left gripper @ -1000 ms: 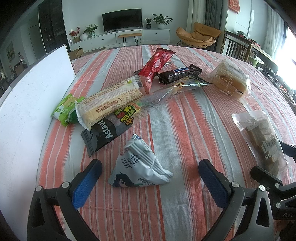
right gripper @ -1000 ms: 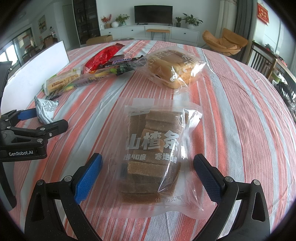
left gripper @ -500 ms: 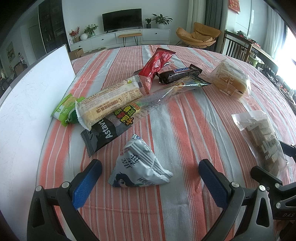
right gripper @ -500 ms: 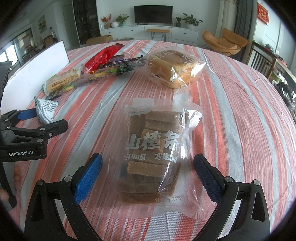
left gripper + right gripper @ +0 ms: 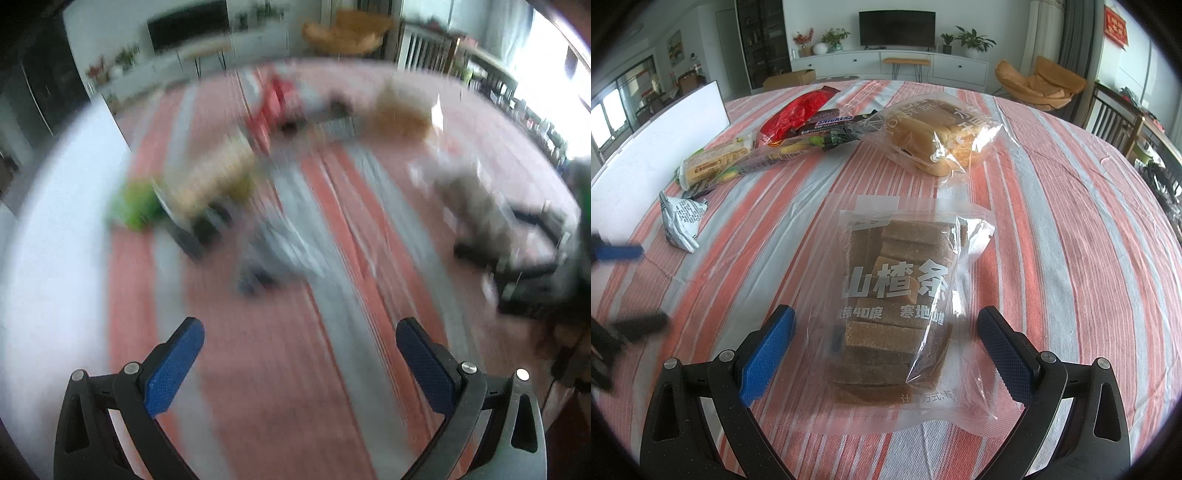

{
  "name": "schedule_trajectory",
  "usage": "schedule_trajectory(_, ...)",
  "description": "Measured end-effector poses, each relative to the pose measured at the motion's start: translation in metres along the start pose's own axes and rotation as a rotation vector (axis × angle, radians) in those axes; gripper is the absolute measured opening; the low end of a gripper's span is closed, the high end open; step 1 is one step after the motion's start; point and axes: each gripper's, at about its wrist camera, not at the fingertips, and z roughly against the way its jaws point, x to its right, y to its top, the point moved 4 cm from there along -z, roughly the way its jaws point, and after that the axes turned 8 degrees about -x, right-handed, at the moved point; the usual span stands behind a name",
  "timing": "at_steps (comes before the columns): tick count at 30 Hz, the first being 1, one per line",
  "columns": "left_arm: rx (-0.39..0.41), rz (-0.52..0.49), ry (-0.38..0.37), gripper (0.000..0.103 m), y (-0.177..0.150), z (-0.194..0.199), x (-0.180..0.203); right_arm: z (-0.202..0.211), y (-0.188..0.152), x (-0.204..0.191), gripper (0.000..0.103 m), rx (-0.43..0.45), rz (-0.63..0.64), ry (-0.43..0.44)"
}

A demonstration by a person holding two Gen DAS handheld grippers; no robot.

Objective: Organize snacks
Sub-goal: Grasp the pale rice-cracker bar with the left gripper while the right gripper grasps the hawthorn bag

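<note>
A clear bag of brown hawthorn strips (image 5: 897,291) lies on the striped tablecloth, its near end between the open fingers of my right gripper (image 5: 884,350), which touch nothing. Behind it lie a bag of toast bread (image 5: 938,133), a Snickers bar (image 5: 834,122), a red packet (image 5: 798,114) and a long biscuit pack (image 5: 716,162). A small silver triangular packet (image 5: 681,221) lies at the left. The left wrist view is heavily blurred: my left gripper (image 5: 299,365) is open and empty above bare cloth, the silver packet (image 5: 280,251) well ahead of it.
A white board (image 5: 661,147) stands along the table's left edge. The round table's striped cloth (image 5: 1071,221) is bare on the right. Chairs stand beyond the far right rim. Blurred parts of the left gripper (image 5: 620,288) show at the left in the right wrist view.
My left gripper has pulled back fast from the silver packet, blurring its view; the packet now lies farther ahead. The right gripper and the hawthorn bag have not moved.
</note>
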Motion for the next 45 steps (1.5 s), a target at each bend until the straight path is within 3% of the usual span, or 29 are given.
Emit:
schedule_trajectory(2,0.087,-0.013,0.013,0.103,0.031,0.024,-0.015,0.0,0.0,0.0,0.1,0.0,0.0,0.0)
schedule_trajectory(4,0.104,-0.053,0.025,0.103,0.058,0.026,-0.026,0.0,0.0,0.0,0.1,0.0,0.0,0.0)
schedule_trajectory(7,0.017,-0.12,0.141,0.099,0.093,-0.004,-0.045,0.0,0.0,0.0,0.1,0.0,0.0,0.001)
schedule_trajectory(8,-0.022,-0.11,0.148,0.089,0.102,-0.02,-0.055,0.0,0.0,0.0,0.1,0.0,0.001,0.001)
schedule_trajectory(9,-0.059,-0.093,0.128,0.081,0.107,-0.031,-0.061,0.0,0.0,0.0,0.1,0.0,0.001,0.001)
schedule_trajectory(12,-0.188,-0.042,0.042,0.078,0.104,-0.069,-0.072,0.0,0.0,0.0,0.1,-0.001,0.001,0.001)
schedule_trajectory(14,-0.158,-0.088,0.03,0.077,0.1,-0.07,-0.066,0.0,0.0,0.0,0.1,-0.001,0.001,0.002)
schedule_trajectory(16,-0.154,-0.143,-0.03,0.065,0.091,-0.065,-0.053,0.0,0.0,0.0,0.1,-0.001,0.001,0.002)
schedule_trajectory(17,-0.16,-0.161,-0.053,0.045,0.086,-0.063,-0.048,0.0,0.0,0.0,0.1,-0.001,0.001,0.002)
schedule_trajectory(18,-0.166,-0.163,-0.071,0.034,0.081,-0.06,-0.043,0.0,0.0,0.0,0.1,-0.001,0.002,0.002)
schedule_trajectory(21,-0.191,-0.155,-0.107,0.024,0.056,-0.047,-0.031,0.0,0.0,0.0,0.1,-0.001,0.002,0.002)
schedule_trajectory(23,-0.212,-0.127,-0.128,0.025,0.03,-0.035,-0.024,0.0,0.0,0.0,0.1,-0.001,0.002,0.002)
schedule_trajectory(25,-0.215,-0.097,-0.132,0.043,0.014,-0.027,-0.017,0.0,0.0,0.0,0.1,-0.001,0.002,0.002)
schedule_trajectory(26,-0.206,-0.074,-0.146,0.059,0.002,-0.02,-0.016,0.0,0.0,0.0,0.1,-0.001,0.002,0.002)
schedule_trajectory(27,-0.185,-0.06,-0.151,0.068,-0.007,-0.013,-0.016,0.0,0.0,0.0,0.1,-0.001,0.003,0.002)
schedule_trajectory(29,-0.136,-0.045,-0.132,0.071,-0.016,-0.002,-0.015,0.0,0.0,0.0,0.1,-0.001,0.003,0.002)
schedule_trajectory(34,-0.12,-0.11,-0.025,0.071,-0.011,-0.008,0.0,0.001,-0.001,0.001,0.1,-0.001,0.003,0.003)
schedule_trajectory(37,-0.069,-0.194,0.114,0.071,-0.016,-0.005,0.019,0.001,-0.001,0.001,0.1,-0.001,0.003,0.004)
schedule_trajectory(40,-0.075,-0.122,0.0,0.069,-0.026,-0.005,0.019,0.0,0.001,0.0,0.1,-0.002,0.009,0.007)
schedule_trajectory(41,-0.096,-0.098,-0.048,0.061,-0.029,-0.009,0.018,0.0,0.001,-0.001,0.1,-0.003,0.012,0.009)
schedule_trajectory(42,-0.12,-0.089,-0.073,0.044,-0.032,-0.014,0.016,0.0,0.002,-0.001,0.1,-0.014,0.018,0.014)
schedule_trajectory(45,-0.115,-0.126,-0.057,0.031,-0.035,-0.012,0.019,-0.001,0.003,0.001,0.097,-0.056,0.039,0.02)
